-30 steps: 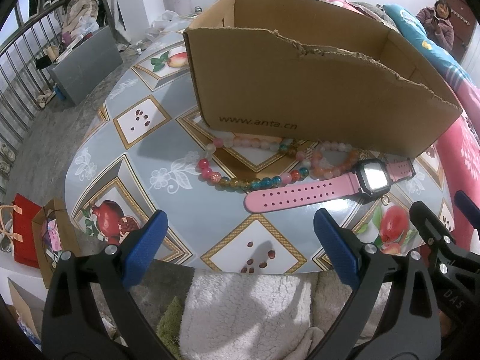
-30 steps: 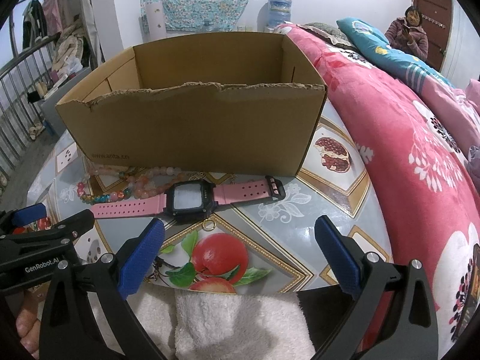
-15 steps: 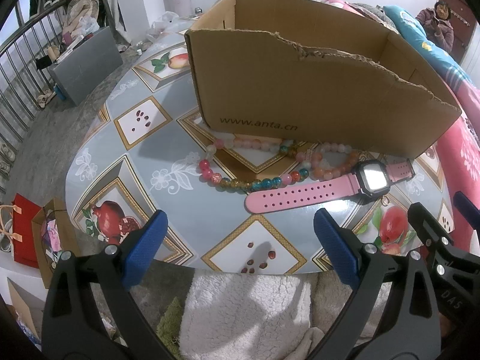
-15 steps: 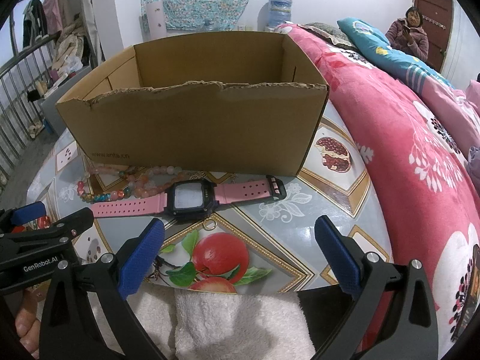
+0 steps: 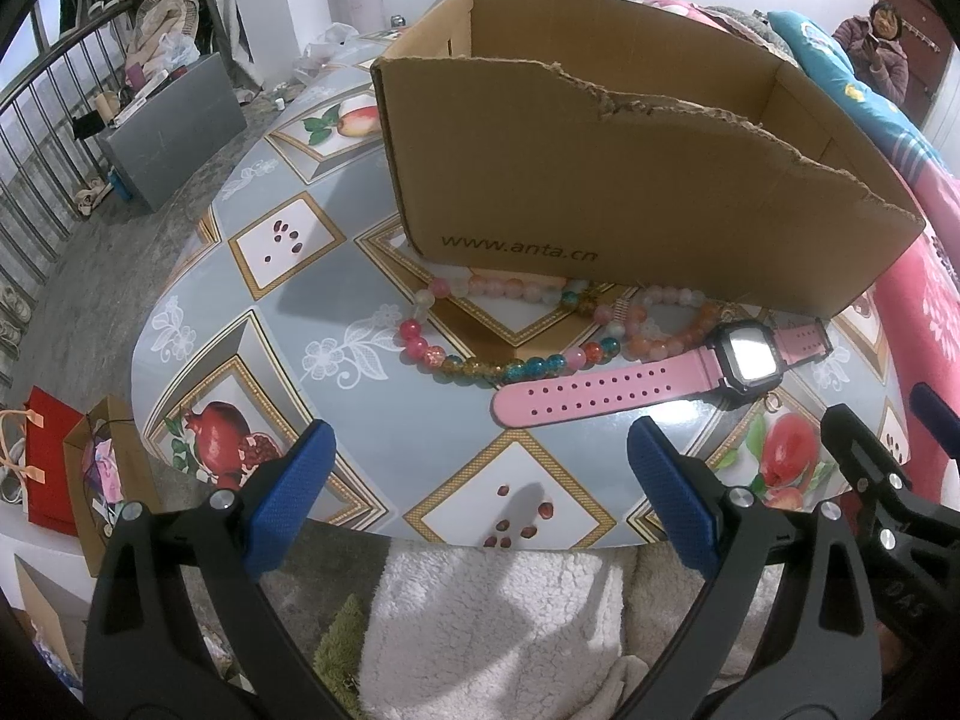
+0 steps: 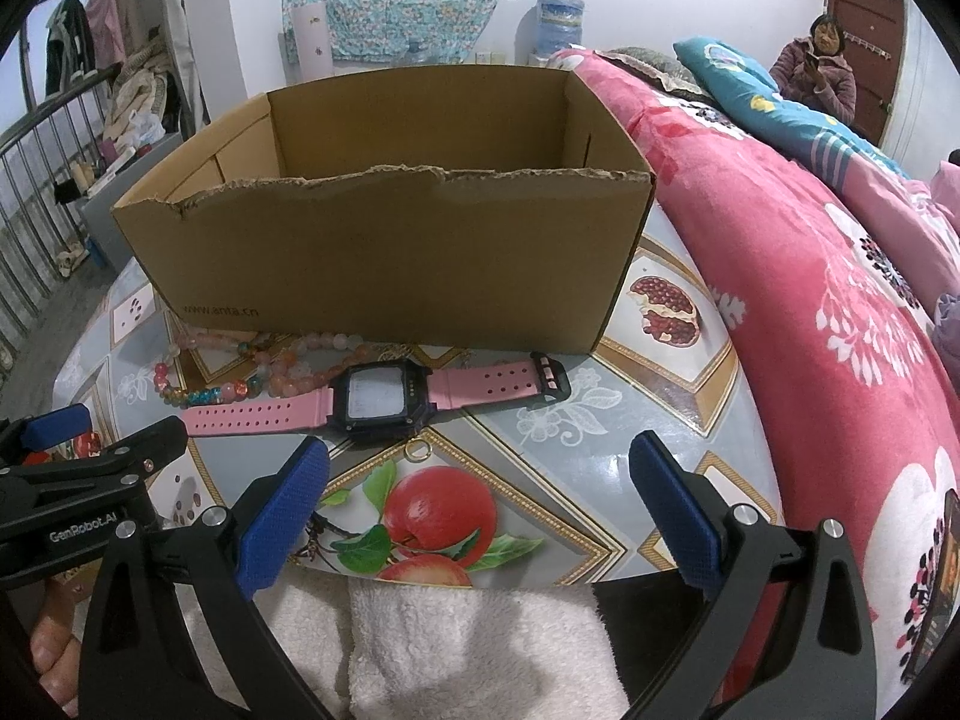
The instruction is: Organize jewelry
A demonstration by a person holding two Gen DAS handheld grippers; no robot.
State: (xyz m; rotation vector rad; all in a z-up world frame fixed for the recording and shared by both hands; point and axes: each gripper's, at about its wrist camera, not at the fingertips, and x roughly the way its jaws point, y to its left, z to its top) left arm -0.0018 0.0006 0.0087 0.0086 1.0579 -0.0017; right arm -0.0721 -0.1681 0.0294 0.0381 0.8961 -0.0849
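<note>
A pink watch (image 5: 645,381) (image 6: 384,399) with a black square face lies flat on the patterned table, just in front of an open cardboard box (image 5: 630,180) (image 6: 384,240). Beaded bracelets (image 5: 510,336) (image 6: 264,372) in pink, orange and teal lie to the watch's left, against the box's front wall. A small gold ring (image 6: 417,452) rests close under the watch face. My left gripper (image 5: 474,498) hangs open at the table's near edge, below the beads. At the same edge my right gripper (image 6: 477,501) is open too, below the watch. Neither holds anything.
The round table (image 5: 252,312) has a fruit-print cover. A white fluffy cloth (image 6: 480,648) lies under both grippers. A pink floral bed cover (image 6: 840,330) runs along the right. A person (image 6: 819,78) sits at the far right. Red and brown bags (image 5: 72,480) stand on the floor left.
</note>
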